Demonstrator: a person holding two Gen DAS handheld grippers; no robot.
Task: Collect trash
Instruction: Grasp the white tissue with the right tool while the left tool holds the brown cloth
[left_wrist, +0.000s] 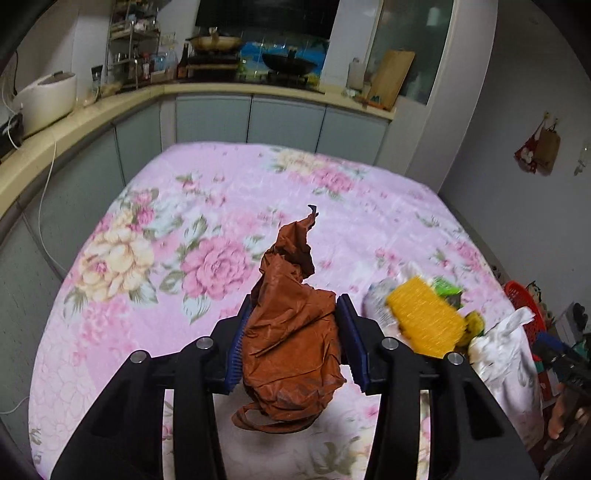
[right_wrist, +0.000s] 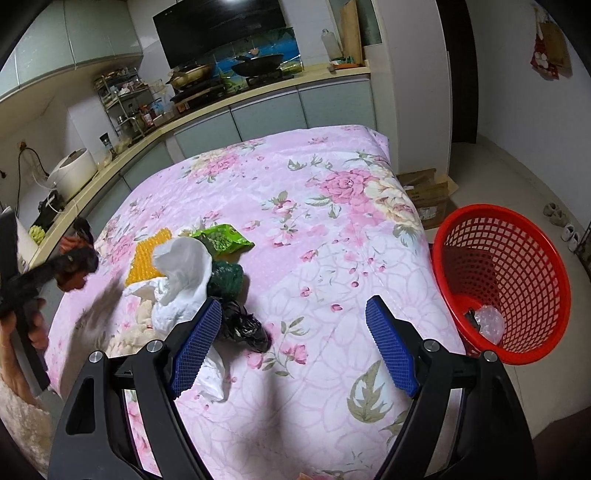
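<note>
While the left gripper (left_wrist: 291, 321) clamps a crumpled brown bag (left_wrist: 291, 339) above the floral tablecloth (left_wrist: 147, 229) | right gripper (right_wrist: 293, 347) spread wide, holding nothing | white bag (right_wrist: 181, 280), yellow and green wrappers near it | red basket (right_wrist: 502, 280) beside the table

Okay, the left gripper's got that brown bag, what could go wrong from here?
1. The brown bag is crumpled, and a loose loop hangs below the left gripper; it may slip out or snag on the way to the red basket.
2. The basket stands on the floor off the table's far side, past the trash pile, so carrying the bag across could knock the pile.
3. The right gripper hovers open beside the black bag and may nudge it.
</note>
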